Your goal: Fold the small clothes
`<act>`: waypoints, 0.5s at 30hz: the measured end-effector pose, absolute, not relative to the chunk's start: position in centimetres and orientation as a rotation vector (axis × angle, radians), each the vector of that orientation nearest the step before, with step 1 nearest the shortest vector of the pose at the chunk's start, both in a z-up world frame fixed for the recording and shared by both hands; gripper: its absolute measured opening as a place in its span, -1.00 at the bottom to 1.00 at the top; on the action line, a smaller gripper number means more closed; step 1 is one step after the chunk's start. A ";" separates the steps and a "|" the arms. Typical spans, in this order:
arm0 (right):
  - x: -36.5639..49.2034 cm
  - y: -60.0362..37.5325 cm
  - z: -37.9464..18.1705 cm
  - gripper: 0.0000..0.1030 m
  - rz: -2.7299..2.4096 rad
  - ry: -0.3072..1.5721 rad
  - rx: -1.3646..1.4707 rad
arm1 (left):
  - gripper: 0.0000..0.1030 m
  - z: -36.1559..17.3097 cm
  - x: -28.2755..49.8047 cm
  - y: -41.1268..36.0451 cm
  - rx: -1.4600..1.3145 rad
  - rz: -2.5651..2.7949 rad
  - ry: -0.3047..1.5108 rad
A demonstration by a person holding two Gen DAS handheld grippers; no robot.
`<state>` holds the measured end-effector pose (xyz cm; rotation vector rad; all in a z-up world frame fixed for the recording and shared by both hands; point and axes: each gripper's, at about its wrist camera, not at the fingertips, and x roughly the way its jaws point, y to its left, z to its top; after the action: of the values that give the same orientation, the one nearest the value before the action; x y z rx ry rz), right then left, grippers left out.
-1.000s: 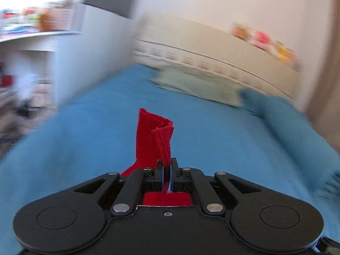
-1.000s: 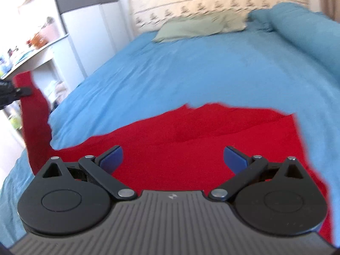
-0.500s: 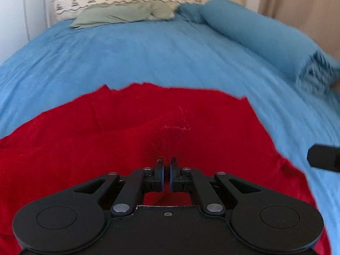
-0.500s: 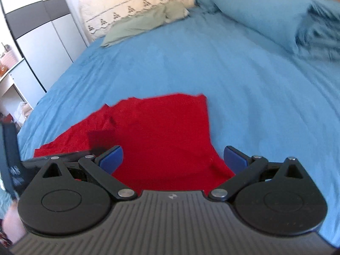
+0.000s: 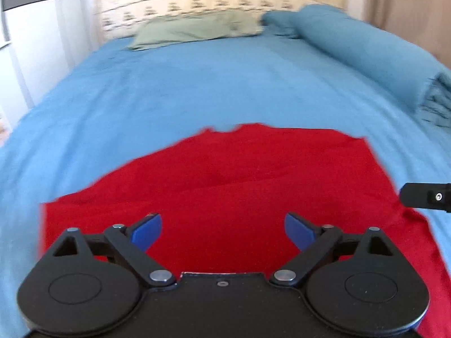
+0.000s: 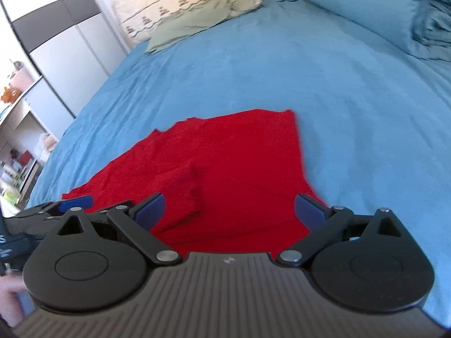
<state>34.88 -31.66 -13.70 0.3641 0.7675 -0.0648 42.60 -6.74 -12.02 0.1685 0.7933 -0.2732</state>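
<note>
On the bed (image 5: 197, 84), covered in blue, a red garment (image 5: 225, 186) lay spread near the foot, a sleeve folded across its middle. The left gripper (image 5: 222, 231) hovered low over the garment's near edge, pointing toward the headboard, its blue-padded jaws spread wide and holding nothing. The right gripper (image 6: 229, 210) hung just beside it, angled a little leftward over the same near edge, jaws equally wide apart and empty. In the left wrist view only a black finger of the right gripper showed at the right border; in the right wrist view the left gripper was half hidden behind the right one's body. The garment's nearest edge was hidden beneath both grippers. A green pillow (image 6: 203, 19) and a rolled blue blanket (image 5: 366, 48) lay well beyond, blurred in the left view.
</note>
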 end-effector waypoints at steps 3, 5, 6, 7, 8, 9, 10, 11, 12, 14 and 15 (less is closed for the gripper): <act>36.6 -29.6 -14.1 1.00 -0.036 0.800 0.346 | 0.93 -12.0 43.0 -3.0 0.147 -0.199 0.815; 37.8 -28.0 -14.8 0.97 -0.029 0.823 0.321 | 0.93 -12.4 43.2 -0.9 0.133 -0.155 0.830; 38.4 -27.3 -15.3 0.90 -0.027 0.834 0.312 | 0.93 -12.8 43.3 0.3 0.126 -0.128 0.837; 39.0 -26.7 -15.9 0.80 -0.025 0.845 0.310 | 0.93 -13.1 43.3 1.3 0.118 -0.106 0.844; 39.5 -26.2 -16.4 0.72 -0.026 0.856 0.313 | 0.93 -13.3 43.2 2.1 0.110 -0.089 0.849; 40.0 -25.8 -17.1 0.67 -0.029 0.868 0.319 | 0.93 -13.5 43.2 2.9 0.099 -0.069 0.853; 40.3 -25.4 -17.6 0.57 -0.033 0.876 0.321 | 0.93 -13.5 43.1 3.6 0.086 -0.055 0.855; 40.7 -25.1 -18.2 0.48 -0.039 0.885 0.324 | 0.93 -13.6 43.1 4.3 0.068 -0.042 0.857; 41.1 -24.8 -18.7 0.44 -0.050 0.899 0.326 | 0.93 -13.6 42.8 4.9 0.055 -0.036 0.859; 41.5 -24.3 -19.4 0.37 -0.079 0.913 0.329 | 0.93 -13.6 42.7 5.7 0.035 -0.026 0.861; 41.7 -24.0 -19.6 0.37 -0.091 0.911 0.327 | 0.93 -13.7 42.7 5.9 0.031 -0.024 0.863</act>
<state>41.67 -24.03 -19.59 0.3265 0.9109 -0.0907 42.65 5.94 -13.67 0.0308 0.8626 -0.0242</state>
